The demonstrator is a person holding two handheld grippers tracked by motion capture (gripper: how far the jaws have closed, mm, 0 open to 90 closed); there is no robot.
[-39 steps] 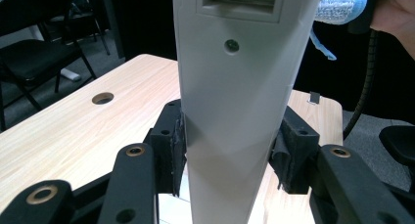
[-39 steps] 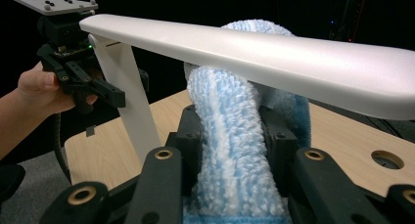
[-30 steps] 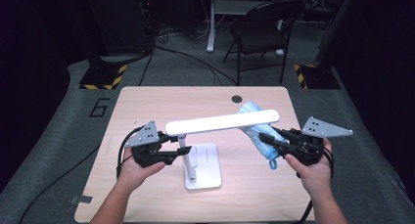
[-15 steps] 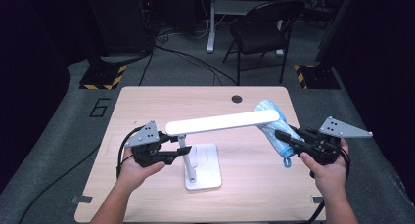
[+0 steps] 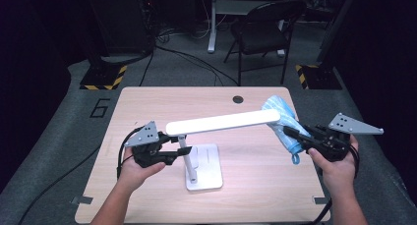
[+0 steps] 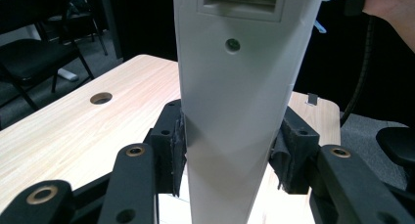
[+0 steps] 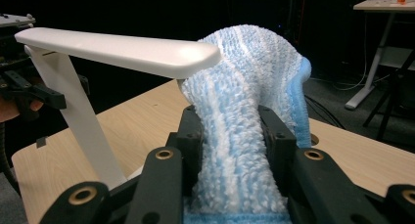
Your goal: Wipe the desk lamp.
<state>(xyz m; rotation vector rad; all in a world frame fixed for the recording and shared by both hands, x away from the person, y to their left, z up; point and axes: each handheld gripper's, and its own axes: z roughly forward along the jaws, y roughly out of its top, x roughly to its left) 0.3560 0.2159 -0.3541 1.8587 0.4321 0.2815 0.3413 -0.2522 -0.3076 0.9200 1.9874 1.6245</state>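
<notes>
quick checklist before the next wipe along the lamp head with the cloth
1. Left claw clamped on the lamp post: ok, pads press both sides.
2. Right claw shut on the blue cloth: ok.
3. Cloth meets the lamp head: ok, at its tip.
4. Lamp base flat on the table: ok.
5. Cloth's hanging loop free of the claw: cannot tell.

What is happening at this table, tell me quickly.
A person is wiping a white desk lamp with handheld grippers. The left gripper clamps the lamp's upright post to steady it. The right gripper is shut on a blue-and-white cloth, which sits at the far tip of the lamp's light bar on the wooden table.
</notes>
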